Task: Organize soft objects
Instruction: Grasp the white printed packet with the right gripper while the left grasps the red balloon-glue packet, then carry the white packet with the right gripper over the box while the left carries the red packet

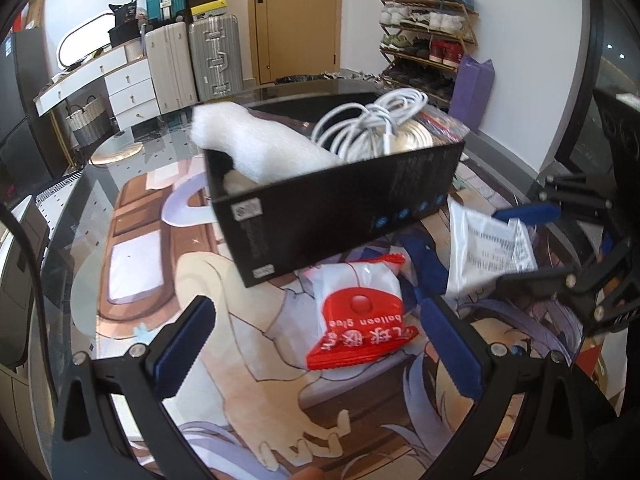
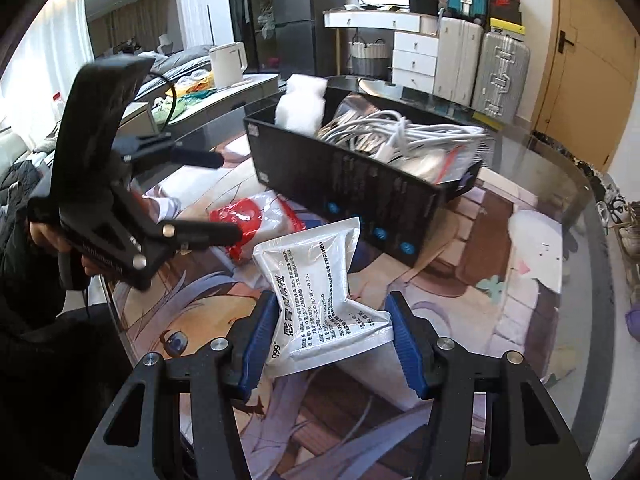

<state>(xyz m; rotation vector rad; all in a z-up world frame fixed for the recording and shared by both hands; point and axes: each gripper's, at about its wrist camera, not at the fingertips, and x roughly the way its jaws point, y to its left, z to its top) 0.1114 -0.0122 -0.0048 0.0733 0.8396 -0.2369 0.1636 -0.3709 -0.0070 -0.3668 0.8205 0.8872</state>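
A black box [image 1: 332, 216] [image 2: 360, 184] stands on the printed table mat and holds white foam [image 1: 256, 140] [image 2: 300, 104], a coiled white cable [image 1: 372, 124] [image 2: 404, 132] and a clear bag. A red-and-white balloon glue packet [image 1: 360, 316] [image 2: 256, 216] lies on the mat in front of the box. My left gripper [image 1: 320, 344] [image 2: 224, 196] is open, its fingers either side of that packet. My right gripper [image 2: 330, 344] is shut on a silver 999 sachet [image 2: 320, 292] [image 1: 488, 248], held just above the mat near the box's front.
The round glass table [image 2: 576, 208] carries an anime-print mat [image 1: 160, 272]. Suitcases [image 1: 192, 64], white drawers [image 1: 128, 84], a door and a shoe rack [image 1: 428, 40] stand beyond. A white kettle [image 2: 228, 64] sits on a counter at the left.
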